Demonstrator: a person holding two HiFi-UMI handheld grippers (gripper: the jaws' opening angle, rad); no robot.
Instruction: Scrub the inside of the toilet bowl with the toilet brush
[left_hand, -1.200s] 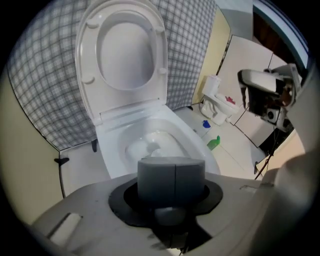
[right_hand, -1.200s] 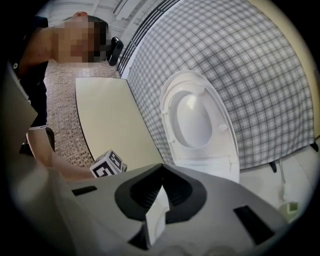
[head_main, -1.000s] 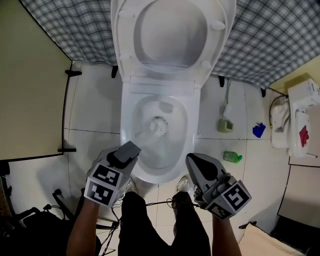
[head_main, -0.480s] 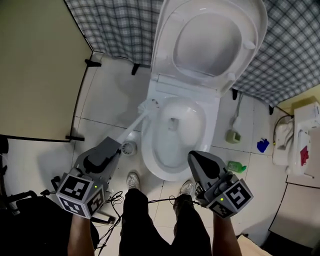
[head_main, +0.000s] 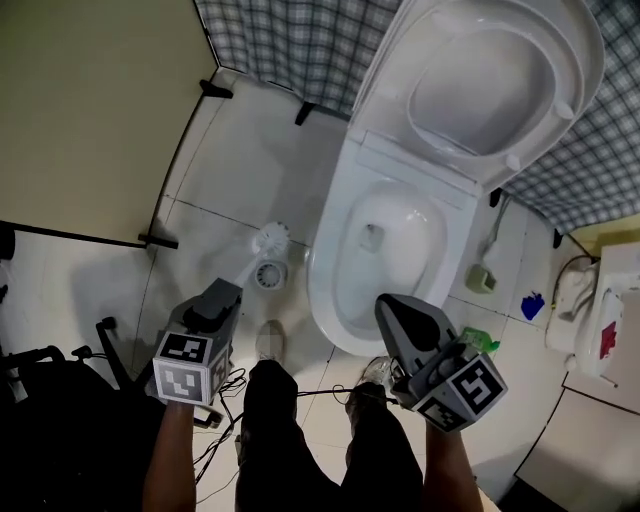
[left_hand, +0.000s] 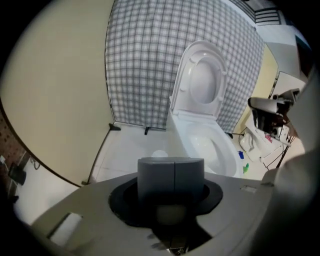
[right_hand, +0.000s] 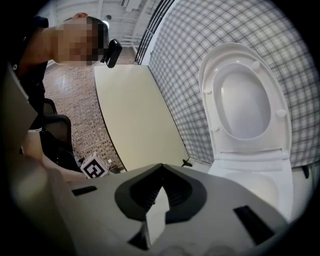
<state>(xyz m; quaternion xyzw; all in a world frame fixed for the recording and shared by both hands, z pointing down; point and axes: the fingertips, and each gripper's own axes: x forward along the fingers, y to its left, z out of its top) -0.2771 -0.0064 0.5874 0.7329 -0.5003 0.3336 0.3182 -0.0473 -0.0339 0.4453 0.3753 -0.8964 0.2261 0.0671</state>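
White brush (head_main: 267, 241) beside open bowl (head_main: 324, 282)

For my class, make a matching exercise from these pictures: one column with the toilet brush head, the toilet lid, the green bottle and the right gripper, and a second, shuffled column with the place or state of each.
Column one
1. toilet brush head
2. toilet lid
3. green bottle
4. right gripper

Column two
A. jaws together, nothing held
B. outside the toilet bowl, by the floor drain
C. raised, in front of the checked cloth
D. on the floor, right of the bowl in the head view

Pairs: 1-B, 2-C, 3-D, 4-A
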